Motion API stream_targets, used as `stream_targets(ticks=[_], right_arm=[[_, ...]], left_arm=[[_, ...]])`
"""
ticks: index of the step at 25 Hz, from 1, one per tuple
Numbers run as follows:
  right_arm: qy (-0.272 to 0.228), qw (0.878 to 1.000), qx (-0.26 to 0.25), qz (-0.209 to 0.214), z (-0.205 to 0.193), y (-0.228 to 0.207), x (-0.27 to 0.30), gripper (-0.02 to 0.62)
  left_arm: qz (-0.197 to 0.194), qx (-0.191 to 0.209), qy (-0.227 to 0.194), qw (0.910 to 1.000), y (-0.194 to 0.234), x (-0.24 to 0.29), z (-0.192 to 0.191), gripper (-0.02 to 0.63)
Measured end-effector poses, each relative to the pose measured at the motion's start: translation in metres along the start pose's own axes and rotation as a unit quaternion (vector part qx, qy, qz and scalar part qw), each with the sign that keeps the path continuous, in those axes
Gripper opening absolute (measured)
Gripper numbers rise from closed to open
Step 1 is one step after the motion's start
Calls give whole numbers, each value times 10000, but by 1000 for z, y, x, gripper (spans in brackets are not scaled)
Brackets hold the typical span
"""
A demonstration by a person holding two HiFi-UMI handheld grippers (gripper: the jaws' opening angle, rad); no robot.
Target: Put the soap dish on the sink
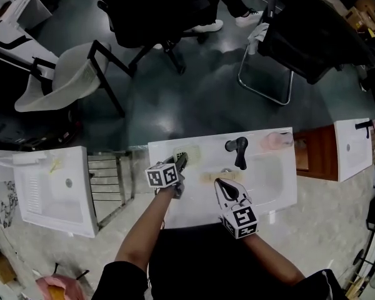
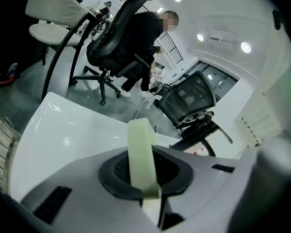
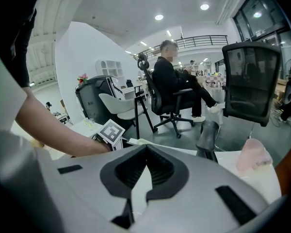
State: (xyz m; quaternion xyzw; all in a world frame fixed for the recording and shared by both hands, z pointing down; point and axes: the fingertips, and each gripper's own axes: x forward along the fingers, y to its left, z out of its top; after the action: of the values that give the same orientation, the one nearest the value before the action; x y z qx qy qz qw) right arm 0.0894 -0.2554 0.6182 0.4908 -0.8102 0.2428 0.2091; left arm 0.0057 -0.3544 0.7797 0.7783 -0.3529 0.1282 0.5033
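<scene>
A pale green soap dish [image 1: 188, 152] is held edge-on in my left gripper [image 1: 180, 162], over the back left rim of the white sink [image 1: 282, 192]. In the left gripper view the soap dish [image 2: 139, 154] stands upright between the pads, with the left gripper [image 2: 145, 181] shut on it. My right gripper [image 1: 226, 190] hangs over the basin in front of the black faucet [image 1: 239, 150]. Seen in its own view, the right gripper [image 3: 144, 176] is shut with nothing between its jaws.
A pink soap [image 1: 276, 140] lies on the sink's back right corner. Another white sink [image 1: 50, 189] and a metal rack [image 1: 106, 180] stand to the left, a brown cabinet [image 1: 315, 152] to the right. Beyond the sink, a person [image 3: 172, 79] sits among office chairs.
</scene>
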Motion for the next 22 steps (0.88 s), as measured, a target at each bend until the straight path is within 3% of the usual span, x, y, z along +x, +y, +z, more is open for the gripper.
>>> stream_targets(ticks=[9,22], right_arm=[[87,9994,-167,280,1,27,1,-2],[165,9995,-137,222,-13,21,-7,-2]], left_arm=[[367,152,-33,9992,11,-3,4,57],[847,390,-91,9956,23,-4,7,149]])
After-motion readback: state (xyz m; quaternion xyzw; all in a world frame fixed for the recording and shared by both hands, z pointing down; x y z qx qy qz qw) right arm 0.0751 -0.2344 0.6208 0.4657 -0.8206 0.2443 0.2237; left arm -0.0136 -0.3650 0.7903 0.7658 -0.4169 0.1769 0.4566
